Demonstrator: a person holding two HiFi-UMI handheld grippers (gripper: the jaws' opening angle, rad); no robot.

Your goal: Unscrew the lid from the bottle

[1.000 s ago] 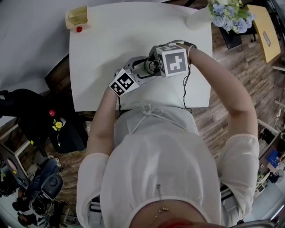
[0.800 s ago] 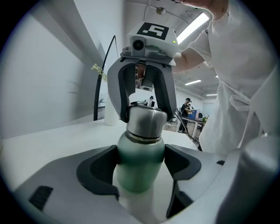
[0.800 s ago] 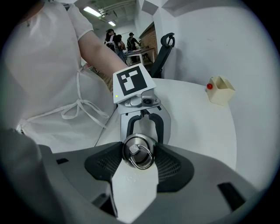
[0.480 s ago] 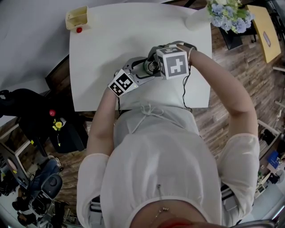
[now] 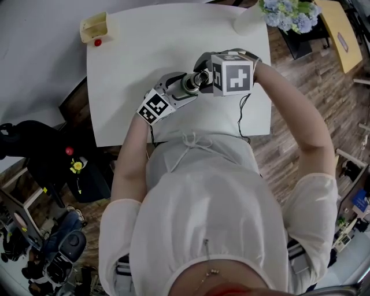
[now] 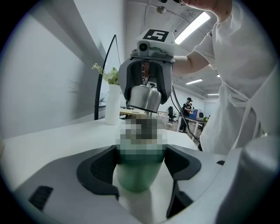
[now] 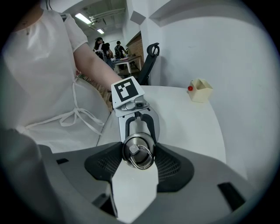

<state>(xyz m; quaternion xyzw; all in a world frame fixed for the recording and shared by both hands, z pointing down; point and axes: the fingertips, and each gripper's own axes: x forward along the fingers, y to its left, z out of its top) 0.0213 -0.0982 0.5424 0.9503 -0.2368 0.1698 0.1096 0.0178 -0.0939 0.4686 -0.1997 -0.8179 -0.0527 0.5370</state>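
A green bottle [image 6: 138,173] stands upright on the white table [image 5: 127,69], near its front edge. My left gripper [image 6: 139,166] is shut on its lower body, one pad on each side. The steel lid [image 7: 139,151], with a ring on top, sits between the pads of my right gripper [image 7: 139,153], which comes down from above and is shut on it. In the left gripper view the lid [image 6: 144,98] appears tilted over the bottle's neck; a mosaic patch hides the joint. In the head view both grippers meet at the bottle [image 5: 191,82], the right gripper's marker cube [image 5: 234,74] beside it.
A small cream box [image 5: 94,26] with a red ball beside it sits at the table's far left corner. A white vase of blue flowers [image 5: 286,14] stands at the far right corner. The person's body is against the front edge. A black chair [image 5: 34,144] stands to the left.
The right gripper's marker cube has turned and shifted right relative to the bottle, showing a different face. The left gripper keeps its hold on the bottle. The head camera has shifted slightly.
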